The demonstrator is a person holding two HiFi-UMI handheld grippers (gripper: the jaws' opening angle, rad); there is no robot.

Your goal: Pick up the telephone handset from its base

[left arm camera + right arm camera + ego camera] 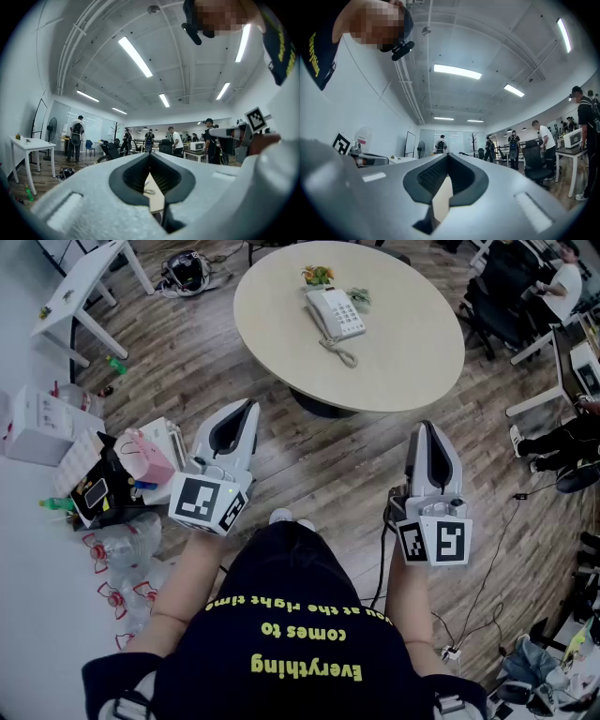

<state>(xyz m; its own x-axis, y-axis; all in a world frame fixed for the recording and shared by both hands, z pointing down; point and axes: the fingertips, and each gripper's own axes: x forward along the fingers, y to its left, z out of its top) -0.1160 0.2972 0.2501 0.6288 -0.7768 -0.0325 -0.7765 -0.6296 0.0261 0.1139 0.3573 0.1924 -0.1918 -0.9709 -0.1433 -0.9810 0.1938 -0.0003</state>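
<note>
telephone (pixel 343 313): a white desk set, keypad up, on the far half of the round worktop (pixel 412 357).
handset (pixel 318 313): lying in its cradle along the left side of the telephone, untouched; its coiled cord (pixel 343 355) loops onto the worktop on the near side.
left gripper (pixel 249 406): held out level above the wooden floor (pixel 309 442), its tip just short of the worktop's near edge and well apart from the telephone.
left fingers (pixel 133 174): pressed together at the tips, nothing between them.
right gripper (pixel 428 427): also over the floor, near the worktop's rim, pointing roughly at the far side.
right fingers (pixel 427 177): pressed together too, with nothing in them.
person (pixel 291 643): stands facing the worktop in a dark shirt with yellow lettering, one gripper in each hand.
plant (pixel 319 276): a small bunch of green and orange just behind the telephone.
clutter (pixel 103 474): boxes, a pink bag and plastic bottles heaped on the floor at the left.
</note>
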